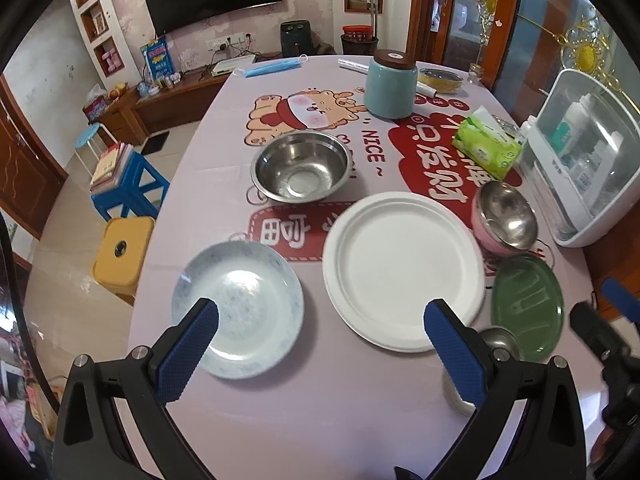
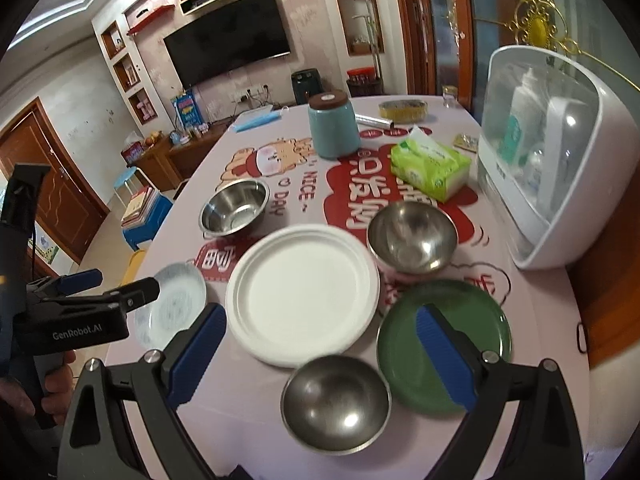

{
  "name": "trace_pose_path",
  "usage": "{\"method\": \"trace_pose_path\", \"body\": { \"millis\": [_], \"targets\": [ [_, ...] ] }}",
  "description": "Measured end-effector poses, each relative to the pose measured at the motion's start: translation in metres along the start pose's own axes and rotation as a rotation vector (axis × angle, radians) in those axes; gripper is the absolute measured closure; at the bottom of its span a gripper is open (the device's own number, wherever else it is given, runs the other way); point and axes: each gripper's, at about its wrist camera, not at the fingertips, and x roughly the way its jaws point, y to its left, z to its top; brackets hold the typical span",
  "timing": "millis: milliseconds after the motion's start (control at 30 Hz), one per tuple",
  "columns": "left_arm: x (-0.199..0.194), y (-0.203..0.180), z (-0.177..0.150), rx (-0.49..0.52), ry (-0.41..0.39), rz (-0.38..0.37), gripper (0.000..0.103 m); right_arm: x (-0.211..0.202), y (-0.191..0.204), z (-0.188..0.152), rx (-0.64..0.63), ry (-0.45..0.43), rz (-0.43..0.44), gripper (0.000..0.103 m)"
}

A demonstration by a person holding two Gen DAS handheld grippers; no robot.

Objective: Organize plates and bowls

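On the pink tablecloth lie a large white plate [image 1: 404, 268] [image 2: 302, 292], a pale blue plate [image 1: 240, 308] [image 2: 172, 304], a green plate [image 1: 528, 306] [image 2: 444, 344], a wide steel bowl [image 1: 302, 166] [image 2: 234, 206], a pink-sided steel bowl [image 1: 506, 214] [image 2: 412, 236] and a small steel bowl [image 2: 336, 402] [image 1: 496, 340]. My left gripper [image 1: 320, 316] is open and empty above the near table, between the blue and white plates. My right gripper [image 2: 320, 328] is open and empty, above the small steel bowl. The left gripper also shows in the right wrist view [image 2: 116, 284].
A teal canister [image 1: 390, 86] [image 2: 334, 126], a green tissue pack [image 1: 486, 146] [image 2: 430, 166] and a white cabinet with bottles [image 1: 580, 168] [image 2: 548, 152] stand at the back and right. Blue and yellow stools [image 1: 128, 184] stand off the table's left edge.
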Motion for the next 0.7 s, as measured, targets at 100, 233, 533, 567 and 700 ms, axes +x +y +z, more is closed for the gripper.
{"method": "trace_pose_path", "body": {
  "millis": [100, 233, 533, 567, 700],
  "targets": [
    [0.008, 0.002, 0.007, 0.029, -0.006, 0.018, 0.001, 0.009, -0.003, 0.004, 0.010, -0.001, -0.005, 0.007],
    [0.019, 0.003, 0.018, 0.086, -0.015, 0.028, 0.001, 0.025, -0.010, 0.008, 0.049, 0.029, -0.013, 0.007],
    [0.060, 0.010, 0.036, 0.122, 0.015, -0.037, 0.001, 0.062, -0.022, -0.001, 0.139, 0.127, 0.029, 0.007],
    [0.065, 0.010, 0.037, 0.124, 0.018, -0.047, 0.001, 0.066, -0.023, -0.001, 0.150, 0.137, 0.037, 0.007],
    [0.092, 0.010, 0.039, 0.142, 0.034, -0.119, 0.001, 0.085, -0.026, -0.007, 0.206, 0.188, 0.064, 0.007]
  ]
}}
